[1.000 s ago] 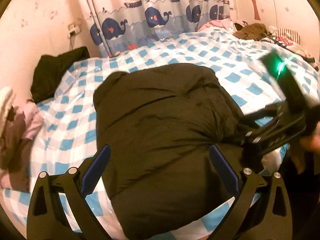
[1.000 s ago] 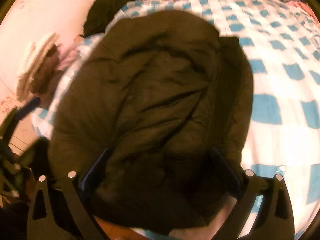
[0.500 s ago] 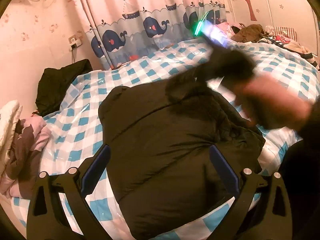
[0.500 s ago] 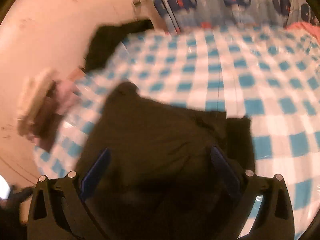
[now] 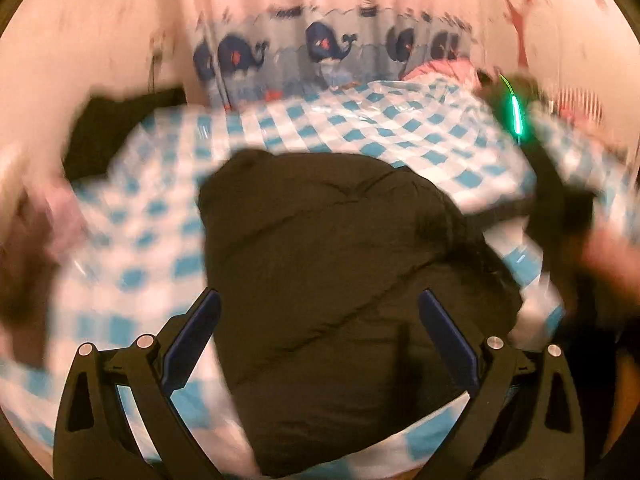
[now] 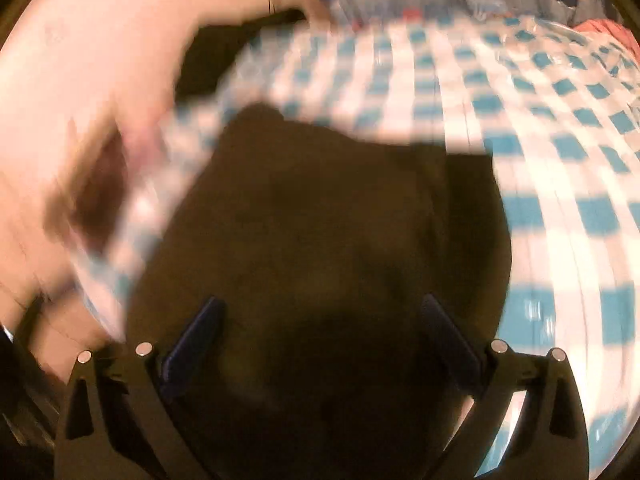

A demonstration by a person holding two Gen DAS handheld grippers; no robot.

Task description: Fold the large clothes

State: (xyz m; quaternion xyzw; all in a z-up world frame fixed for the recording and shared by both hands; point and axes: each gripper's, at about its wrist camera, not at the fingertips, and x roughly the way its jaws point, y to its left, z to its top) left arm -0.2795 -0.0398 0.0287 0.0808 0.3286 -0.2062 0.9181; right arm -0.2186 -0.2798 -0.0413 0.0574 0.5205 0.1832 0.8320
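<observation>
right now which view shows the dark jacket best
The left wrist view: the jacket shows whole on the checked sheet, with seams visible. The right wrist view shows it closer, blurred and cut off at the bottom.

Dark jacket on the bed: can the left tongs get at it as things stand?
Probably yes. The left tongs are open with the dark jacket directly ahead on the checked bedcover, nothing between. The frame is blurred, so the gap is unclear.
</observation>
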